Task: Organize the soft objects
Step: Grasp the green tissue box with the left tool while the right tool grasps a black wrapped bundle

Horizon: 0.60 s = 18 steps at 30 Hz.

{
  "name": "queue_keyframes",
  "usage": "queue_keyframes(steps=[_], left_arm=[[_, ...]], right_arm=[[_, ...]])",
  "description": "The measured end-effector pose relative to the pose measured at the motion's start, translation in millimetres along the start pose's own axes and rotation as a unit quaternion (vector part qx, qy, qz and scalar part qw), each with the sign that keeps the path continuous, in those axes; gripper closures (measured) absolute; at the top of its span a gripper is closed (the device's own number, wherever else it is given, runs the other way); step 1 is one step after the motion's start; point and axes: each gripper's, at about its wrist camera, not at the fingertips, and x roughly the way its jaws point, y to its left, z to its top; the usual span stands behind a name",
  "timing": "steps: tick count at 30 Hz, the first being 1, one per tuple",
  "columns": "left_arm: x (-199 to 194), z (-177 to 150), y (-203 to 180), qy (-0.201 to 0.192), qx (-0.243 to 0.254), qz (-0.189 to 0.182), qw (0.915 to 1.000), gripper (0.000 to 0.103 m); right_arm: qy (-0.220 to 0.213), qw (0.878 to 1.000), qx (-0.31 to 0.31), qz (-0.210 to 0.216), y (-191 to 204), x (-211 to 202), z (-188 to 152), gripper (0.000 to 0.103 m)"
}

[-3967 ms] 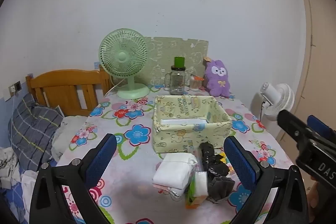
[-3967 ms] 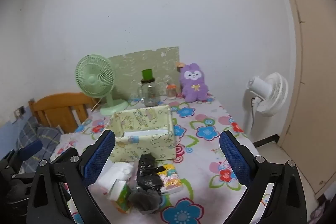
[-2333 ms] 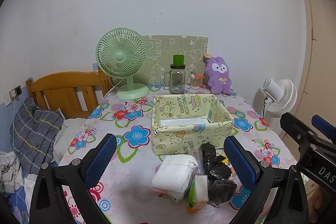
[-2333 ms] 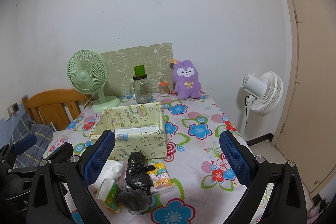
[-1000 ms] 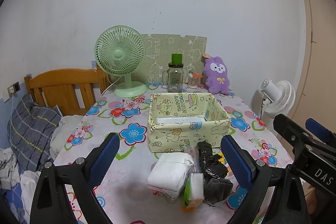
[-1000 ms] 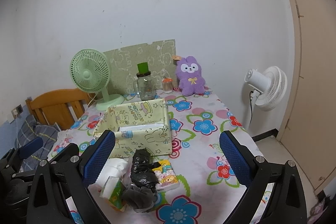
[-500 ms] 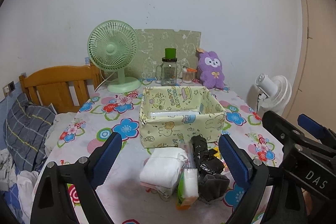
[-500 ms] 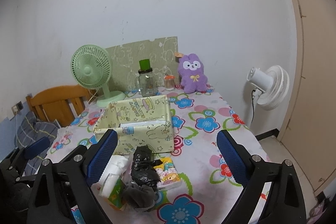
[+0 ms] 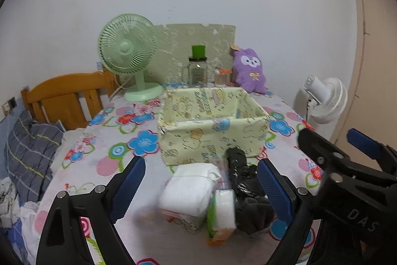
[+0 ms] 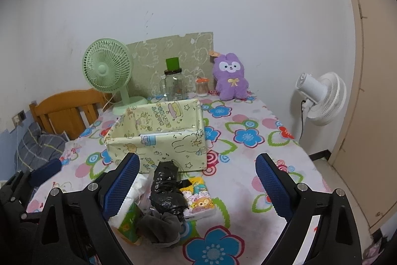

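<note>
Both tongs stand wide with nothing between the pads — the left tongs [image 9: 201, 186] and the right tongs [image 10: 198, 186] hover over a heap of soft things at the near edge of the flowered worktop [image 10: 248, 163]; a white folded cloth [image 9: 189, 190], a black bundle [image 10: 167, 188] and a grey sock [image 10: 158, 227] lie touching, just in front of the yellow fabric box [image 10: 158, 135]; a purple plush [image 10: 230, 77] sits well apart by the wall.

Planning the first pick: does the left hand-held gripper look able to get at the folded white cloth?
Probably yes. The left hand-held gripper is open, and the white cloth lies uncovered between its fingers' line, at the pile's left edge, tissue pack beside it.
</note>
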Motion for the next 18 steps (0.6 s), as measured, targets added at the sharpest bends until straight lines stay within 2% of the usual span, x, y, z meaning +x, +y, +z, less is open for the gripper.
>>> queue_keyframes(steps=[6, 18], left_arm=[[10.8, -13.2, -3.5, 0.018, -0.003, -0.022, 0.9996, 0.011], [33.3, -38.8, -7.3, 0.064, 0.003, -0.030, 0.9975, 0.021]], right_arm=[[0.013, 1.000, -0.002, 0.000, -0.5, 11.6, -11.4, 0.007], [0.055, 0.998, -0.009, 0.000, 0.4, 33.9, -38.6, 0.007]])
